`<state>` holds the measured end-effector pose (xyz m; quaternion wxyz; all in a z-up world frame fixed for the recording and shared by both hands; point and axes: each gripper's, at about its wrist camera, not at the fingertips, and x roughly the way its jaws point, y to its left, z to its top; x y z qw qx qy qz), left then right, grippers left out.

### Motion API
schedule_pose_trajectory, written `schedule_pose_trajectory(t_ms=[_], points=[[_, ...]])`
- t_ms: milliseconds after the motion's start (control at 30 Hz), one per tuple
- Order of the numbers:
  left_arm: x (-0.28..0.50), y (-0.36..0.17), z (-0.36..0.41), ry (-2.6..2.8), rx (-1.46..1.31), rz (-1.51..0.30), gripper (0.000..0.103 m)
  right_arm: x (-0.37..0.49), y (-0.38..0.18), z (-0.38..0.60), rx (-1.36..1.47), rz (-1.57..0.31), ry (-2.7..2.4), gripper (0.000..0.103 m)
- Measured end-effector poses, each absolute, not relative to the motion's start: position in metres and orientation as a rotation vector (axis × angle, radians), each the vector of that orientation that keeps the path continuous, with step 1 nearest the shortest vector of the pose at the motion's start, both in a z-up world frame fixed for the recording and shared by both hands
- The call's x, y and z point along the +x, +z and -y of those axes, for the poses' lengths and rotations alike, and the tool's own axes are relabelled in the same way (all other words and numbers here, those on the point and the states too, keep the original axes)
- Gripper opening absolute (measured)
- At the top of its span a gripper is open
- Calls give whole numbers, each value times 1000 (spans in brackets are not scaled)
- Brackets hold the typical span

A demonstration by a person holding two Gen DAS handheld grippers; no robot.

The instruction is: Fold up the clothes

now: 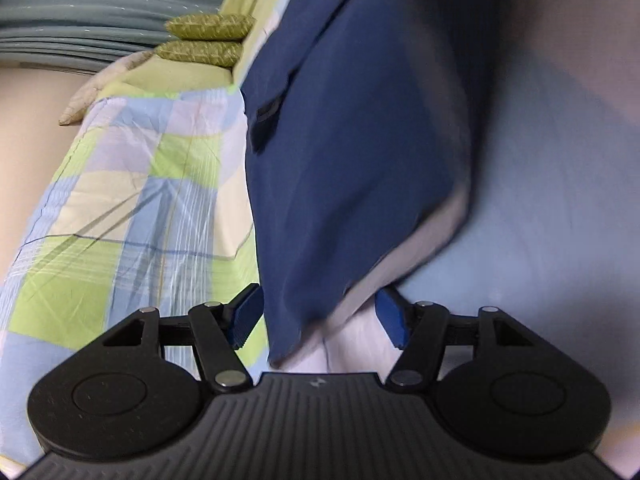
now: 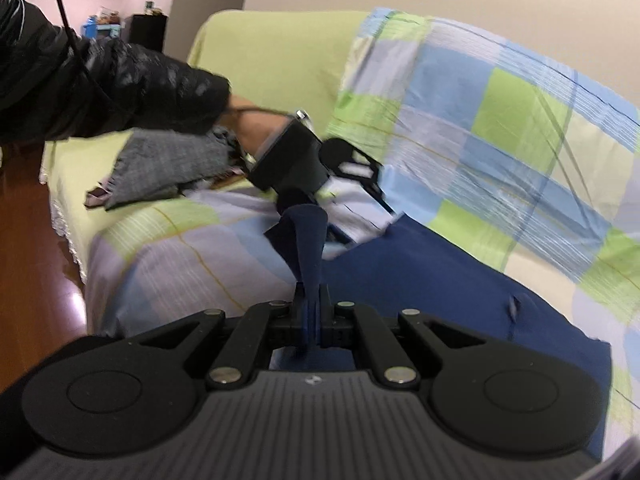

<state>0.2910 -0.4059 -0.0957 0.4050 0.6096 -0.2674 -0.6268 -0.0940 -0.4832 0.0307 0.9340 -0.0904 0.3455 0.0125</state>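
- The navy garment (image 2: 440, 280) lies spread on the seat of a sofa (image 2: 280, 52), which is draped with a plaid cover (image 2: 500, 120) in blue, green and lilac checks.
- In the right wrist view the garment's long axis runs from the near right of the seat toward the far left, close along the foot of the backrest.
- The right gripper (image 2: 312, 316) has its fingers pressed narrow on a raised fold of the navy cloth, which stands up between them as a twisted strip.
- The left gripper (image 1: 320, 320) has its fingers spread wide; a lower corner of the navy cloth hangs between them, and no pinch on it shows.
- In the left wrist view the cloth hangs in a long drape from top to bottom, its pale inner side (image 1: 400, 264) showing along the lower right edge.
- The person's arm in a black sleeve (image 2: 100, 88) reaches in from the left edge of the sofa to the left gripper.
- A grey garment (image 2: 172, 168) lies crumpled on the seat toward the sofa's far left end.
- Two green cushions (image 1: 204, 40) are stacked at the sofa's far end in the left wrist view.
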Motion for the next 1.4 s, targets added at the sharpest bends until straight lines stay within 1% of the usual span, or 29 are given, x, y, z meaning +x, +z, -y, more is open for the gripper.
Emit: schedule_pose_trajectory(t_ms=[100, 200, 300, 367, 400, 433, 467, 533, 567, 600, 700, 833, 933, 1033, 1167, 1267, 1400], points=[[296, -98, 407, -1582, 1626, 697, 64, -100, 31, 493, -170, -714, 2, 1], [288, -100, 423, -1621, 1786, 779, 64, -101, 32, 493, -165, -710, 9, 1], [287, -96, 437, -1643, 1850, 786, 65, -100, 37, 489, -167, -679, 16, 1], [286, -95, 450, -1638, 1885, 803, 64, -102, 40, 490, -170, -661, 9, 1], [286, -94, 456, -1633, 1902, 806, 61, -103, 40, 491, -170, -656, 4, 1], [284, -93, 459, -1628, 1907, 790, 52, -104, 41, 492, -168, -656, -2, 1], [282, -92, 462, -1623, 1912, 774, 45, -106, 41, 494, -166, -654, -8, 1], [279, -89, 469, -1614, 1922, 741, 12, -108, 41, 497, -158, -656, -17, 1], [277, -87, 472, -1609, 1927, 725, 6, -109, 40, 498, -154, -659, -18, 1], [275, -86, 476, -1603, 1932, 709, 5, -111, 39, 498, -148, -662, -16, 1], [270, -78, 482, -1588, 1937, 681, 3, -116, 36, 499, -123, -668, 0, 1], [254, -36, 502, -1568, 1883, 683, 3, -134, 44, 503, -89, -626, 19, 1], [227, -5, 532, -1562, 1861, 737, 3, -152, 55, 511, -51, -581, 4, 1], [189, 12, 573, -1586, 1841, 786, 2, -182, 66, 528, 22, -540, -56, 1], [130, 12, 633, -1656, 1829, 840, 1, -222, 69, 551, 114, -513, -153, 1], [104, 1, 664, -1696, 1825, 837, 0, -248, 63, 571, 203, -498, -216, 1], [83, -24, 688, -1731, 1861, 807, 0, -273, 40, 601, 333, -512, -270, 1]])
